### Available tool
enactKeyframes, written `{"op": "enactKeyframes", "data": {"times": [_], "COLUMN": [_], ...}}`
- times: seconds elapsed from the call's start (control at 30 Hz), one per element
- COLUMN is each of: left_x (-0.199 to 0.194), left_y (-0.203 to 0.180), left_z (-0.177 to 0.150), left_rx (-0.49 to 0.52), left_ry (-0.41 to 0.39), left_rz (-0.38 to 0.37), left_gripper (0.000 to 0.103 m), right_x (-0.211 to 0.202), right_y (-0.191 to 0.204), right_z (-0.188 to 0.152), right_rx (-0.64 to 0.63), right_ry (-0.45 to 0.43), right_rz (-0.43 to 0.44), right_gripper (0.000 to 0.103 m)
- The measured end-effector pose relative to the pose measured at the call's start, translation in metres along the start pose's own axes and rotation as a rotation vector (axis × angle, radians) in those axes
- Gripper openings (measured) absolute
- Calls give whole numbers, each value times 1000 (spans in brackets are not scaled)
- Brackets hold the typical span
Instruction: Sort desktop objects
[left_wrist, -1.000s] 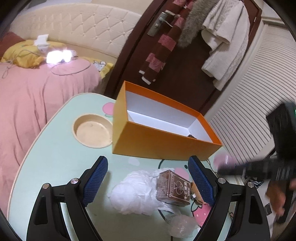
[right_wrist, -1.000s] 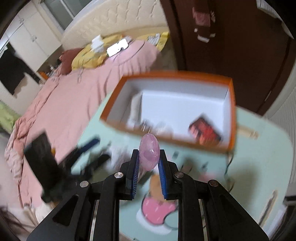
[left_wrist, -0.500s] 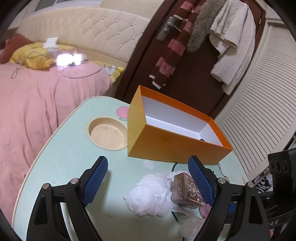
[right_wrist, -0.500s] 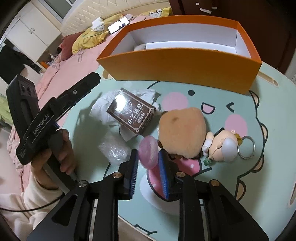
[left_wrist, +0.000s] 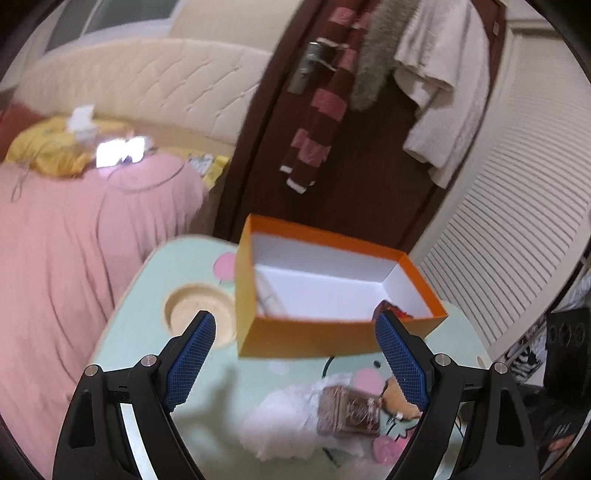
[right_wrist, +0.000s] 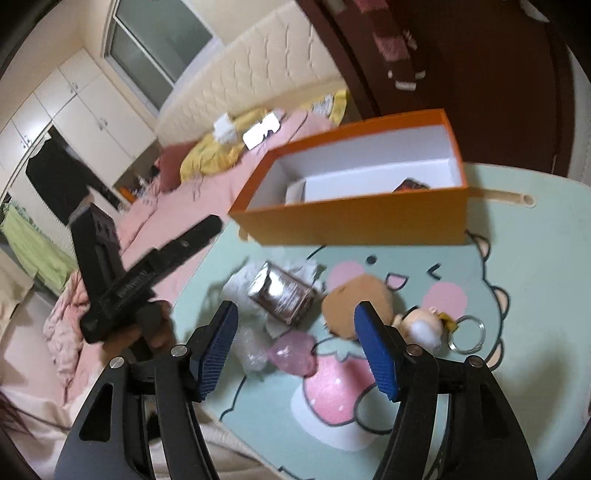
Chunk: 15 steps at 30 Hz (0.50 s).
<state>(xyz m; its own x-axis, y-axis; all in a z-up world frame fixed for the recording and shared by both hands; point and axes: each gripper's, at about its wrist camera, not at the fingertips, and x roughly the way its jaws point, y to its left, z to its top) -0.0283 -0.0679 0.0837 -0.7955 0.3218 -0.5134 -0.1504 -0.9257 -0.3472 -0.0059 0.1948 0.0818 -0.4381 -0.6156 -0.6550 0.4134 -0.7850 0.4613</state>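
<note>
— Bedroom first: what has changed around the pink bed (left_wrist: 66, 258) and the dark door (left_wrist: 354, 177)?

— Nothing in the room itself. On the pale green table (right_wrist: 524, 258) the orange box (right_wrist: 354, 221) stands where it did, open-topped, with a dark red packet (right_wrist: 410, 184) in its near right corner and a pale item at its left end. The left-wrist view now looks down into the box from higher than a second ago.

— And the things in front of the box?

— White crumpled paper (left_wrist: 288, 424) lies with a brown wrapped box (right_wrist: 284, 295) on top of it, just as before. Beside that sits a tan plush (right_wrist: 354, 302), touching a small doll keychain (right_wrist: 424, 325) with its ring to the right.

— Where is the pink piece?

— A second ago it was pinched in the right gripper (right_wrist: 295, 350) above the orange box. Now the pink translucent object (right_wrist: 295, 354) lies on the table, next to a clear plastic wad (right_wrist: 251, 350) and just below the brown box.

— So the jaws let go?

— Yes. They have just been opening; the blue pads stand apart on either side, clear of the pink piece, holding nothing.

— The other hand?

— The left gripper (left_wrist: 295, 369) has its jaws spread wide and empty, unchanged, above the paper and brown box. A hand (right_wrist: 147, 332) grips its handle at the table's edge.
</note>
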Motion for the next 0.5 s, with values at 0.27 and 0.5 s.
{"op": "enactKeyframes", "data": {"times": [0.27,0.5], "left_x": [40,106], "left_y": [-43,-61], "left_z": [60,73], "left_rx": [120,141], "left_ry": [271,597], "left_rz": [20,-16], "left_gripper": [88,66], "right_x": [5,-5], "right_y": [4,-10], "right_z": [-8,-18], "right_rx": [-29,2], "right_ry": [-91,-106], "right_rz": [-121,-107], "right_gripper": [66,66]}}
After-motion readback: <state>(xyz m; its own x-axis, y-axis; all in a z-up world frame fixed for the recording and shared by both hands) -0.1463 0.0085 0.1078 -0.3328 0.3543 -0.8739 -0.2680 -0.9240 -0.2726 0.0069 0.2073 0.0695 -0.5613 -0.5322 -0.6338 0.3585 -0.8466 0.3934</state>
